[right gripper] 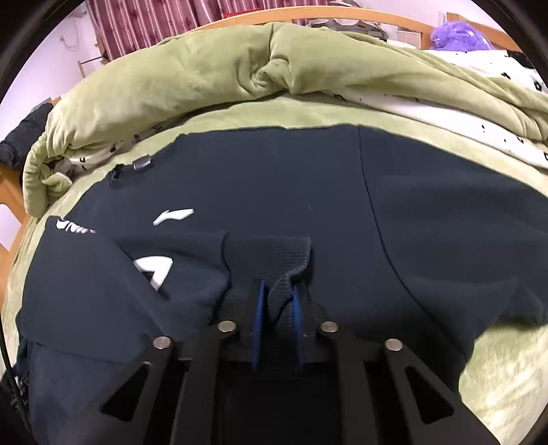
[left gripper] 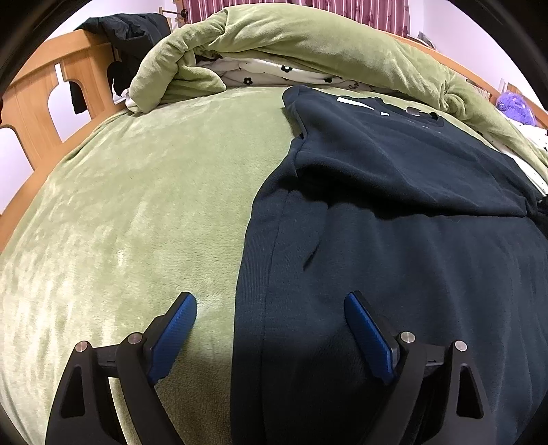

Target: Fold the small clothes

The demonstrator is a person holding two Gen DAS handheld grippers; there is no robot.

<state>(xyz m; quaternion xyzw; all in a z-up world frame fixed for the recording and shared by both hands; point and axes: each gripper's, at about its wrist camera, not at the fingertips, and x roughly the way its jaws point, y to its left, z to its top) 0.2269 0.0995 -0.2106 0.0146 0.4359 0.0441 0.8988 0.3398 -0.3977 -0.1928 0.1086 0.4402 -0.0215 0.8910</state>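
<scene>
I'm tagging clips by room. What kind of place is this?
Most likely a bedroom: a wooden bed frame, a rumpled green duvet on the bed, and striped curtains behind.

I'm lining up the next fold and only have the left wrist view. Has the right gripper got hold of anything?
Observer: Yes. The right gripper is shut on the ribbed cuff of the dark sweatshirt.
Operator: Where does that cuff sit on the garment?
Observer: Over the chest, just right of the white printing.
Operator: Is there a logo I can't make out from here?
Observer: A white swoosh-shaped mark lies above that printing, below the collar.
Operator: And the sweatshirt's right side?
Observer: It lies flat on the green blanket, with a seam running down it.
</scene>
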